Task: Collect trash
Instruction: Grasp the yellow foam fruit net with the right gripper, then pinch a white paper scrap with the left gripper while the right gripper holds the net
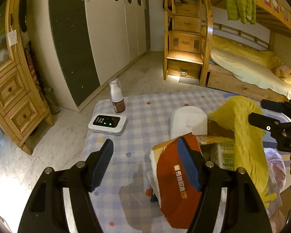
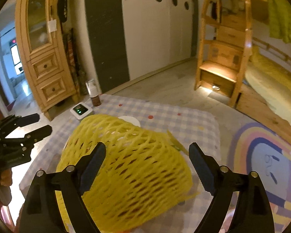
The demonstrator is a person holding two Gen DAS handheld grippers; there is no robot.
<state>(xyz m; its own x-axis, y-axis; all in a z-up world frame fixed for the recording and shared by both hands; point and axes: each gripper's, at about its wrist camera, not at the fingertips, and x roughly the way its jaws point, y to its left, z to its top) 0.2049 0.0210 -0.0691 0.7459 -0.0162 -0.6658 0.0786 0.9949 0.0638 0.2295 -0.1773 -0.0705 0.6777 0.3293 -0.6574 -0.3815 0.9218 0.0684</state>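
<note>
Between right gripper's [image 2: 147, 167] spread jaws, seemingly unpinched: yellow foam net [image 2: 126, 167]

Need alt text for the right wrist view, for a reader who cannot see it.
The open right gripper straddles a yellow foam mesh sleeve over a checked tablecloth. At the table's far corner stand a brown pump bottle and a small white device with green lights; the left gripper shows at the left edge.

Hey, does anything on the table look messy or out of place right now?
Yes. A torn orange paper bag lies crumpled on the checked tablecloth, with a yellow foam net draped over the clutter beside it. The spray bottle stands upright.
</note>
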